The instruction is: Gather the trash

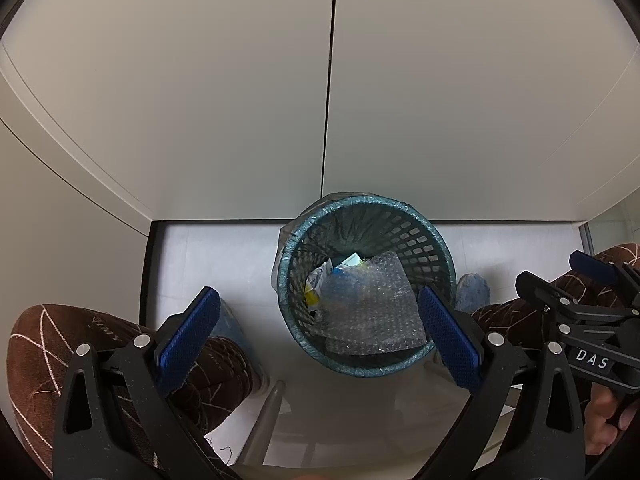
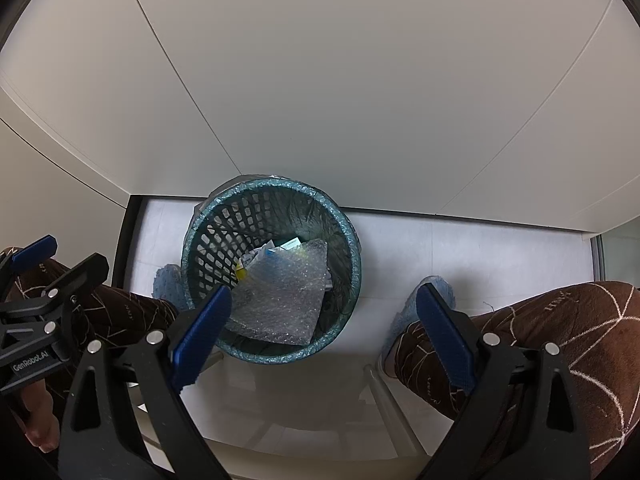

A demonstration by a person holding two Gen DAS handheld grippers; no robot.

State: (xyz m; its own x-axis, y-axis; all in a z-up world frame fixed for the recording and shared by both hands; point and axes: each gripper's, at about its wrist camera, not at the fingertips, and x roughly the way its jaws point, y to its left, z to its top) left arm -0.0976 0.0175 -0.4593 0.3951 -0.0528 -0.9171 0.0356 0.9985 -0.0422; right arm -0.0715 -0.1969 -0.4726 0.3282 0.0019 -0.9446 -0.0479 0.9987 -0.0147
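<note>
— Plastic lattice bin (image 1: 366, 284), round, mouth upward, stands on pale floor (image 1: 208, 256) by the wall; bubble wrap (image 1: 372, 308) lies inside.
— Grippers?
— Left gripper (image 1: 324, 340) and right gripper (image 2: 324, 336) gape wide, empty.

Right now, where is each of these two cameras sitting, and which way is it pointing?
Left wrist view: sits on the left gripper, open, looking down into the trash basket; the person's brown-trousered knees and the right gripper show at the edge.
Right wrist view: sits on the right gripper, open, looking down at the trash basket; knees, blue slippers and the left gripper show.
Both share the basket, its bubble wrap and the white floor.
</note>
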